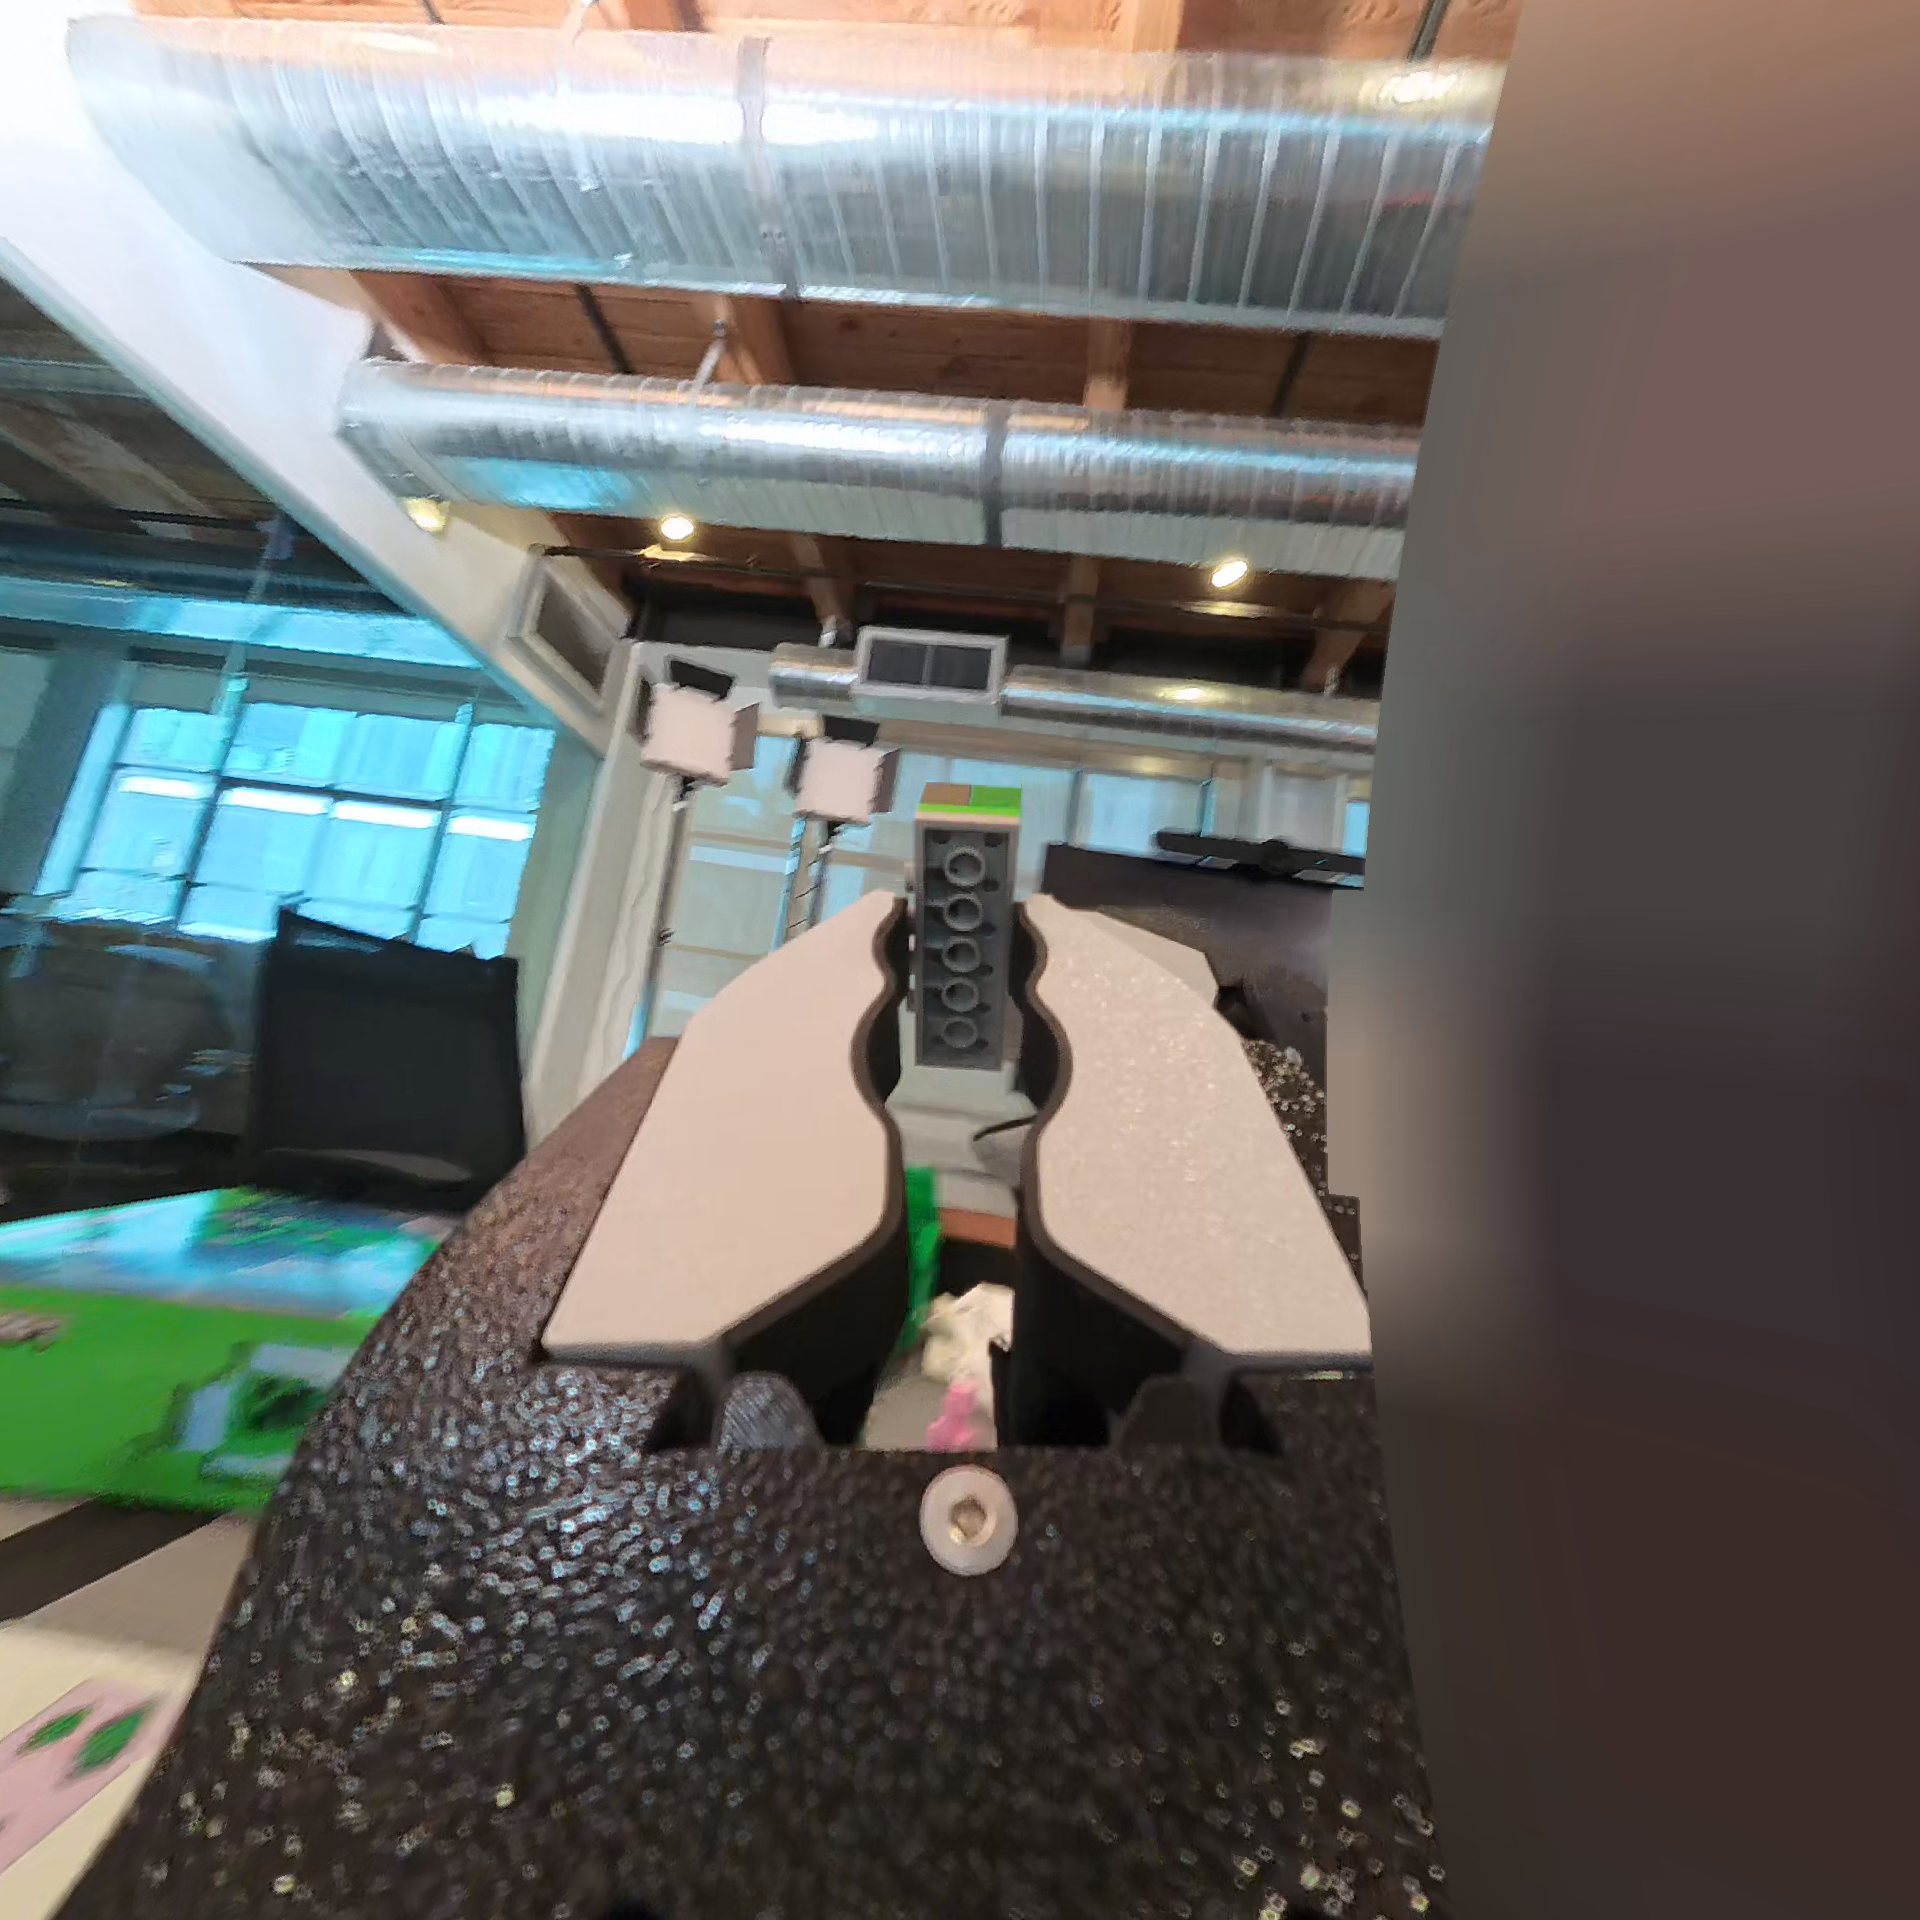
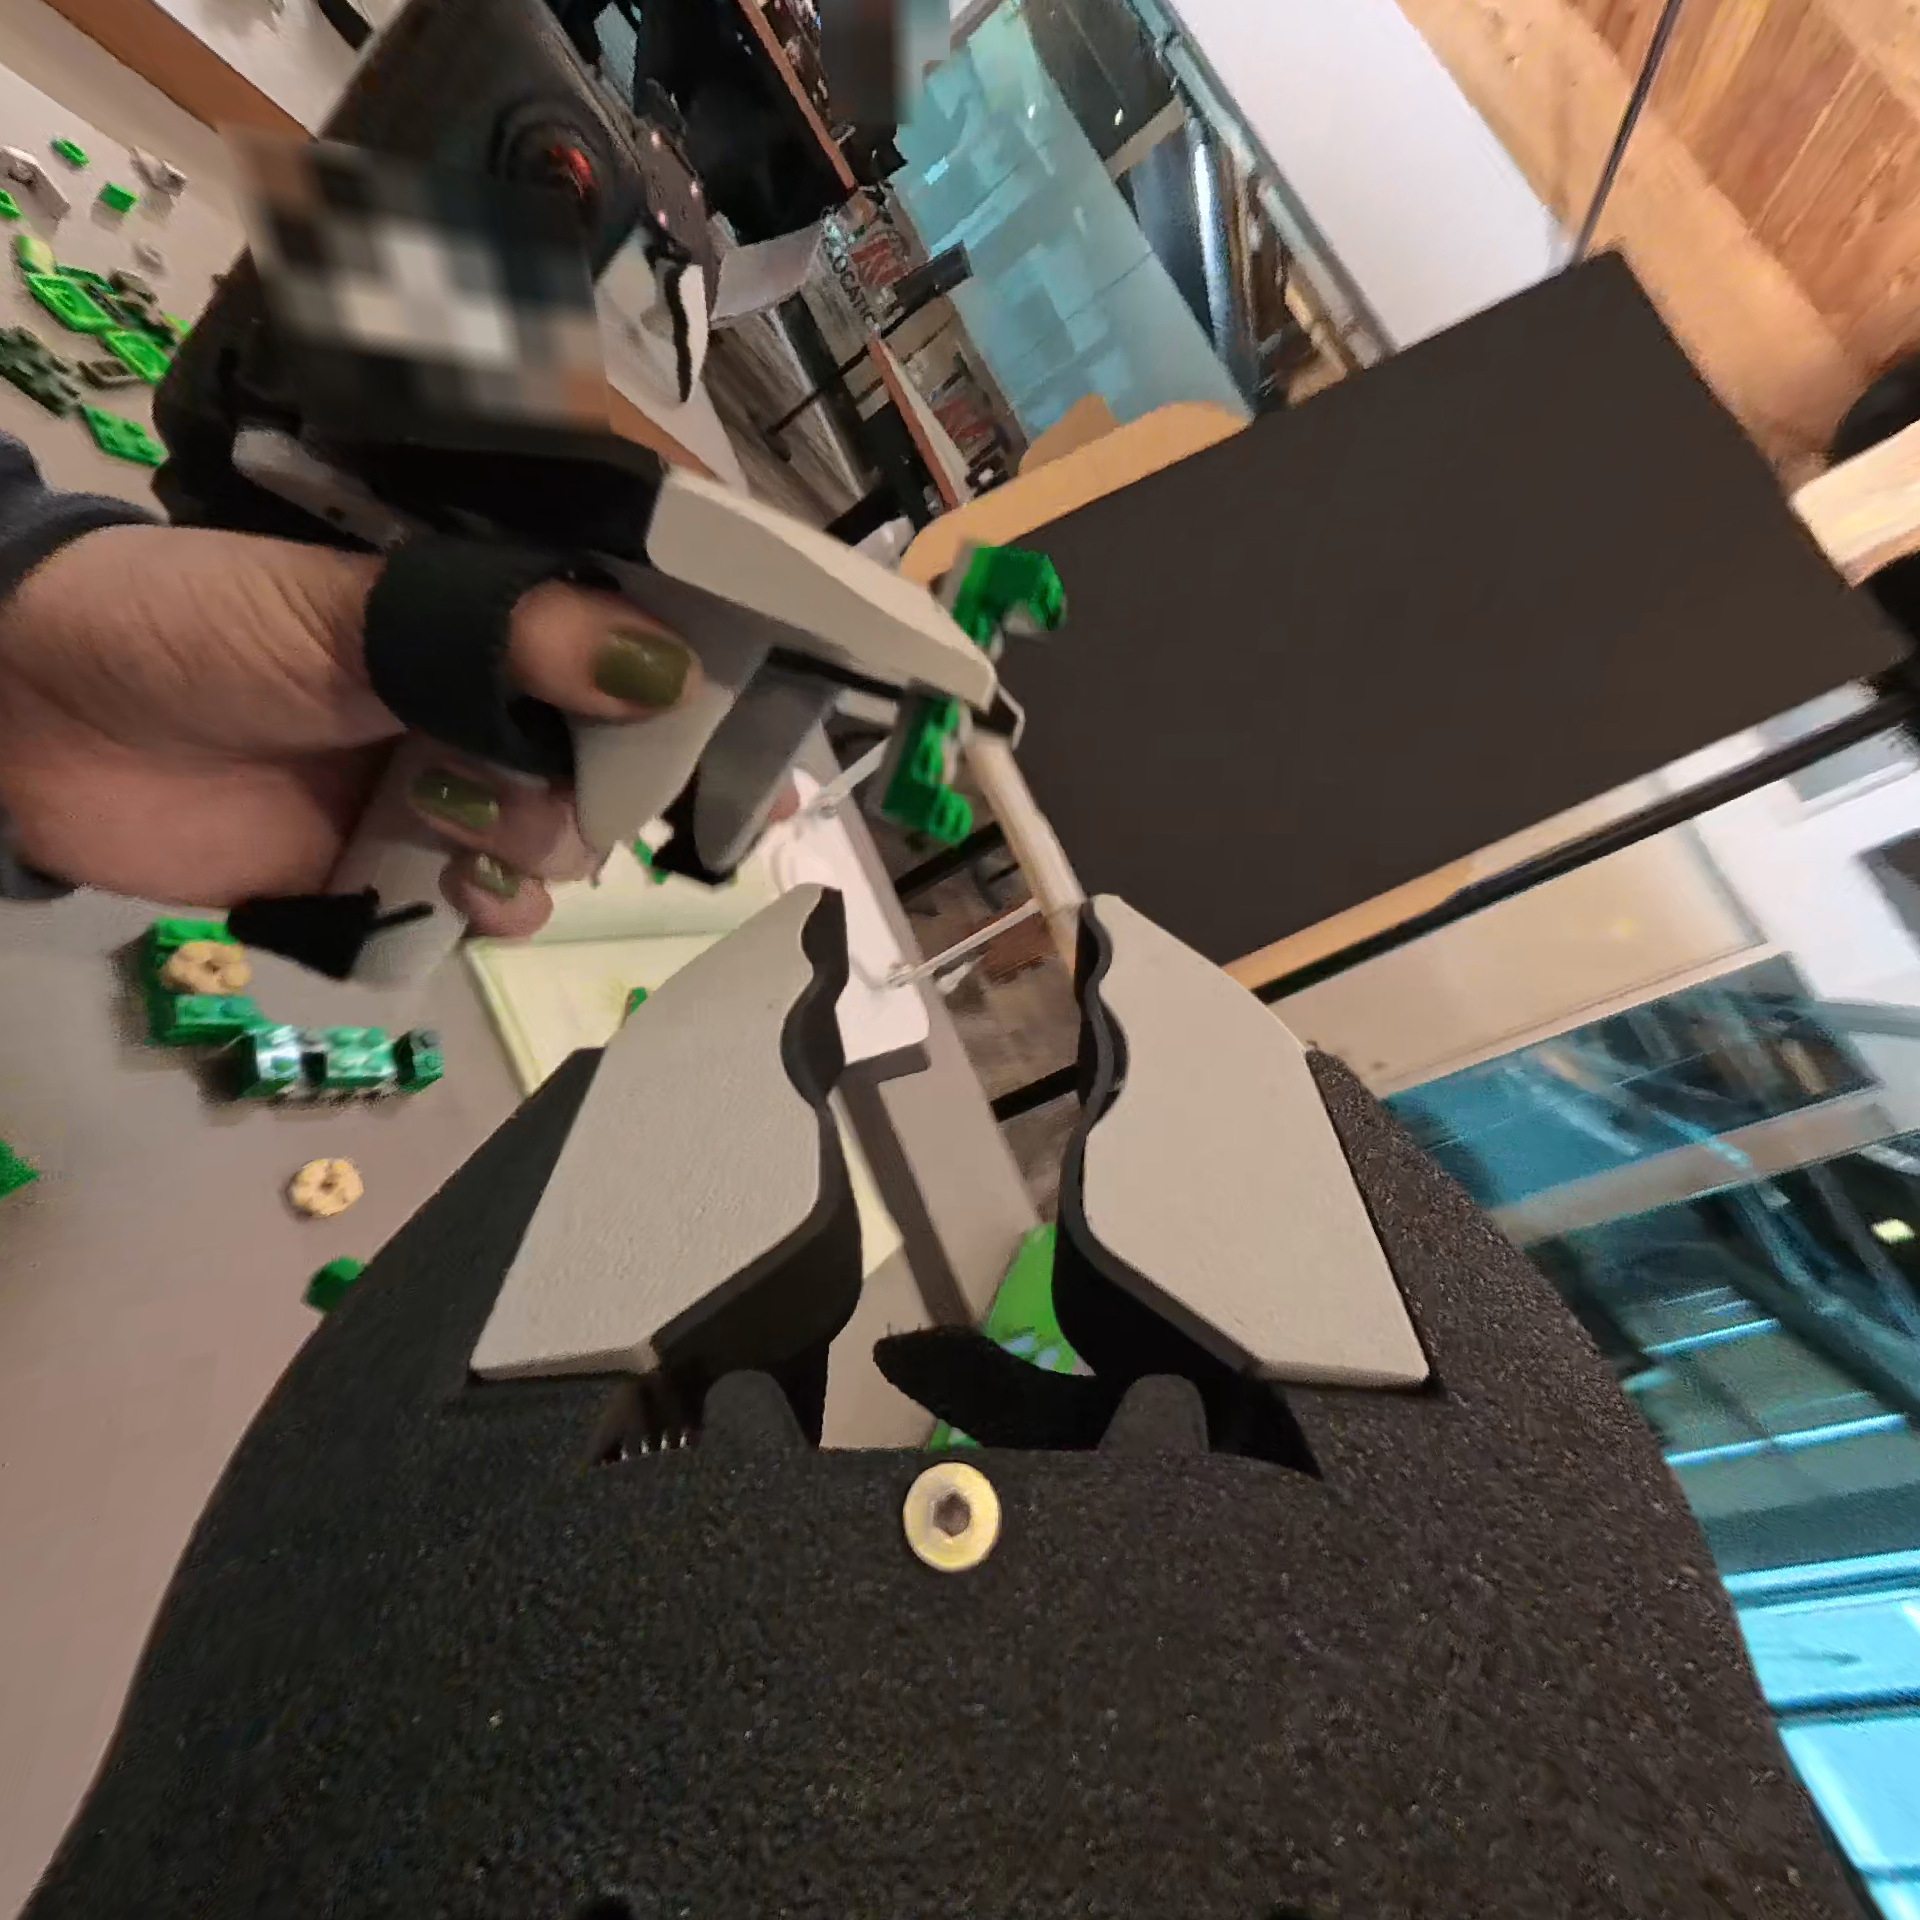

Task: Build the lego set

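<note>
Loose bricks (image 2: 301,1049) lie at left frame on the table (image 2: 125,1351). Centre frame, the left gripper (image 1: 961,914) pinches the assembly (image 1: 961,935) aloft; the right gripper (image 2: 956,935) gapes empty. Better to steady the assembly before pressing anything on.

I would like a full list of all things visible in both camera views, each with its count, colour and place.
Lego assembly: one, grey underside with green and tan top, clamped in the left gripper, raised off the table.
Loose lego pieces: many, mostly green, some grey, scattered on the table at far left of the right wrist view.
Built green lego cluster: one, green, on the table below the hand.
Round tan pieces: two, tan, on the table near the cluster.
Lego box: one, green, left of the left wrist view.
Table: one, grey.
Ceiling ducts: silver, overhead.
Hand: one, black fingerless glove, holding the left gripper.
Left gripper: shut on the assembly.
Right gripper: open, empty.
</note>
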Available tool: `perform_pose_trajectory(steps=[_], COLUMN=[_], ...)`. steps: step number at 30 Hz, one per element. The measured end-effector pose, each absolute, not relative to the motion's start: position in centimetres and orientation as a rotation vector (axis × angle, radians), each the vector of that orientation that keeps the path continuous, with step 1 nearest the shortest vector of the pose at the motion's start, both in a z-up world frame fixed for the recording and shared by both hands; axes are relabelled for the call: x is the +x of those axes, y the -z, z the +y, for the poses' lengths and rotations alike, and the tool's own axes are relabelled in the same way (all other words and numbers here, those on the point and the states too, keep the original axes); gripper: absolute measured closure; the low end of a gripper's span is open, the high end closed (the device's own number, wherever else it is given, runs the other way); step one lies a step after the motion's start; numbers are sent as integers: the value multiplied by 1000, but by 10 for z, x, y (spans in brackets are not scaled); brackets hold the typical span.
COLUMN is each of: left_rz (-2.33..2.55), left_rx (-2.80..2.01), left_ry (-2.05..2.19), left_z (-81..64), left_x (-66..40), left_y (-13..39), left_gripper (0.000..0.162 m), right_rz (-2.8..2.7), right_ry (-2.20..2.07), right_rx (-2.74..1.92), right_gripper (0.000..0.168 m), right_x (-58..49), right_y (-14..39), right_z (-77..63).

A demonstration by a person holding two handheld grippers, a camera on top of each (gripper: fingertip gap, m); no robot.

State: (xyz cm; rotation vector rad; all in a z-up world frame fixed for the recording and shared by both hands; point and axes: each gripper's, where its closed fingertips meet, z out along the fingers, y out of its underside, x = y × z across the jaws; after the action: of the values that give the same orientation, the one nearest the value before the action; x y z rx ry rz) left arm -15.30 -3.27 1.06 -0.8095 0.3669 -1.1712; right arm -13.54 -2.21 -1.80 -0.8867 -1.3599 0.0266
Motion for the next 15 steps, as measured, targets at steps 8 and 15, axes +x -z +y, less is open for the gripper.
perform_pose_trajectory(steps=[8, 15], left_rz=[350, 290], left_rx=[-1021, -988], left_ry=[870, 1081], left_z=[-24, -39], left_x=[-186, -178], left_y=[37, 52], left_gripper=[144, 145], right_rz=[-1275, -1119], right_ry=[-504, -802], right_rx=[-1320, -1319], right_gripper=[135, 129], right_x=[-99, -123], right_y=[102, 117], right_z=[-2, -27])
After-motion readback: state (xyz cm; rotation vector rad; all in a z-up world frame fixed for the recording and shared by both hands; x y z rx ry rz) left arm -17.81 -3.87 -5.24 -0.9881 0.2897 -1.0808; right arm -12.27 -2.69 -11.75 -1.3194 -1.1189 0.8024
